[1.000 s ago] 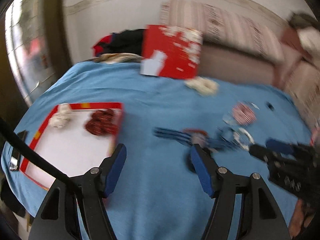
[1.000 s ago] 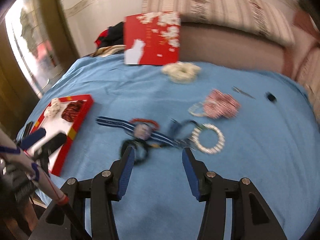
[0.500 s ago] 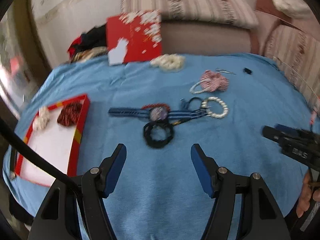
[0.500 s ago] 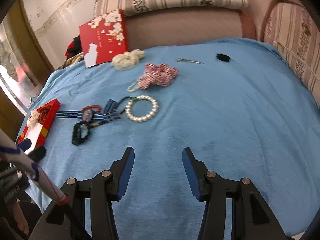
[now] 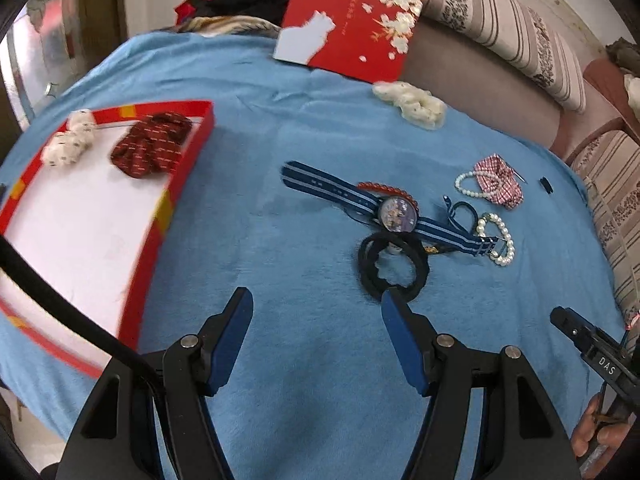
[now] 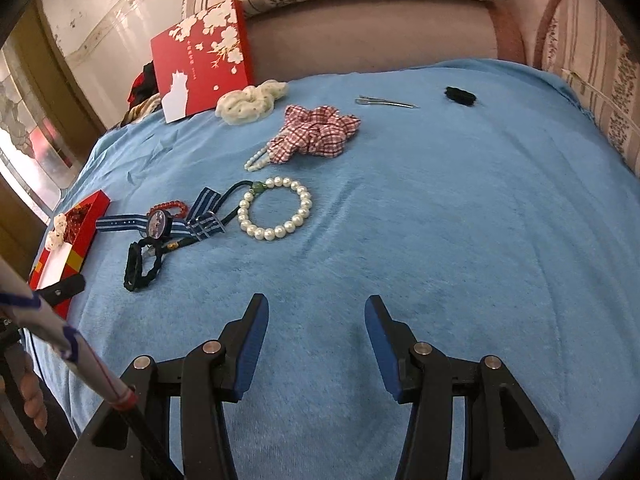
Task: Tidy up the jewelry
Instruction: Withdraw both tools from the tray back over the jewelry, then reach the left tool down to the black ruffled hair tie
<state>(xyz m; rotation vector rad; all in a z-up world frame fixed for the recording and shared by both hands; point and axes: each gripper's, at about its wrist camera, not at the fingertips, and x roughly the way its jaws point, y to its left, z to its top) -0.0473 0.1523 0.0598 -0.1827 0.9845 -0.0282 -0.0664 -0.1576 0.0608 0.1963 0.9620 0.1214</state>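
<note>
My left gripper [image 5: 316, 300] is open and empty above the blue cloth, its right finger just short of a black hair tie [image 5: 394, 266]. Beyond the tie lie a striped-strap watch [image 5: 396, 214], a red bead bracelet [image 5: 384, 188] and a pearl bracelet [image 5: 500, 238]. A red-rimmed white tray [image 5: 188, 152] at the left holds a dark red scrunchie [image 5: 150, 150] and a white scrunchie [image 5: 70, 144]. My right gripper [image 6: 316, 312] is open and empty, nearer than the pearl bracelet [image 6: 276, 214], the watch [image 6: 160, 224] and the black tie [image 6: 140, 264].
A red checked scrunchie [image 6: 316, 134] lies over a small pearl string [image 6: 256, 160]. A cream scrunchie [image 6: 250, 100], a metal hair clip [image 6: 386, 102] and a small black item [image 6: 460, 95] lie farther back. A red floral box [image 6: 202, 60] leans against the sofa [image 6: 372, 32].
The left gripper has swung left and closer, so the tray and the black tie look larger. The right gripper has moved in a little toward the pearl bracelet. Both stay open.
</note>
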